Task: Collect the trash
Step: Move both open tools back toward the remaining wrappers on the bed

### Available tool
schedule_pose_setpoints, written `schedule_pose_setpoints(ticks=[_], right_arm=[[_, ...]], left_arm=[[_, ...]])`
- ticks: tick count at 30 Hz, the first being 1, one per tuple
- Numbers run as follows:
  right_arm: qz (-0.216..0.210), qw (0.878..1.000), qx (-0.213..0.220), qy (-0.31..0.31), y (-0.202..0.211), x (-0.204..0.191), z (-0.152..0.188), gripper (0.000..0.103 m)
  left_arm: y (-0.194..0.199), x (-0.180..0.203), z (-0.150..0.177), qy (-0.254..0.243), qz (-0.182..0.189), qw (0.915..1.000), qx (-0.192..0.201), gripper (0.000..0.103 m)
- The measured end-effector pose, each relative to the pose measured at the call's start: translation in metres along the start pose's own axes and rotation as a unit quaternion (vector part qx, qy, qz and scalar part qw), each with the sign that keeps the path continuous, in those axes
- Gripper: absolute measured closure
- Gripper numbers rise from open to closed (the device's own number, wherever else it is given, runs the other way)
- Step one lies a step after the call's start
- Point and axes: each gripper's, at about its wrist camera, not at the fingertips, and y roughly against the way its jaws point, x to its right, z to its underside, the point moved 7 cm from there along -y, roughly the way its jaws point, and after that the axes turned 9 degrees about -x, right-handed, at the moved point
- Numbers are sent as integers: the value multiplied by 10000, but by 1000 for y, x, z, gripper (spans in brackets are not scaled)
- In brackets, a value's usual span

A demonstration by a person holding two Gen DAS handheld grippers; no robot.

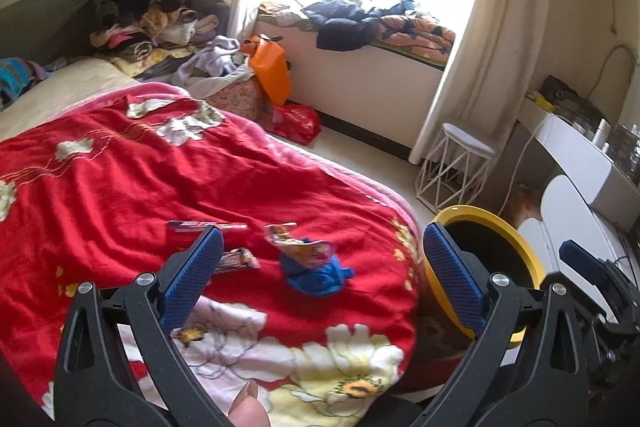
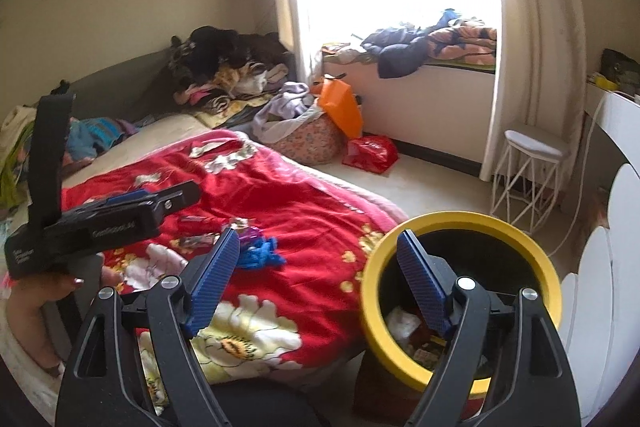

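Now, with the red blanket [image 1: 200, 187] as the landmark:
Left gripper [image 1: 320, 267]: jaws spread wide and empty, hovering above the blanket's near end.
Right gripper [image 2: 320, 279]: jaws spread wide and empty, off the blanket's corner, one finger over the bin's mouth.
Blue wrapper [image 1: 316, 275]: crumpled, lying on the blanket near its corner.
Colourful wrapper [image 1: 298, 243]: on the blanket, touching the blue one's far side.
Flat wrappers: a long one [image 1: 206, 225] and a short one [image 1: 238, 261], both on the blanket, beside the left finger.
Yellow-rimmed bin [image 2: 460, 223]: on the floor just beside the blanket's corner, with trash inside.
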Motion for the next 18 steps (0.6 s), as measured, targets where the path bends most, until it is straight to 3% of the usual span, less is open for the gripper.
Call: schedule_pose_setpoints(ticks=[18], right_arm=[[-465, 9973, -483, 310, -52, -49, -6, 25]], left_arm=[[-11, -91, 10, 454, -435, 9979, -156, 11]])
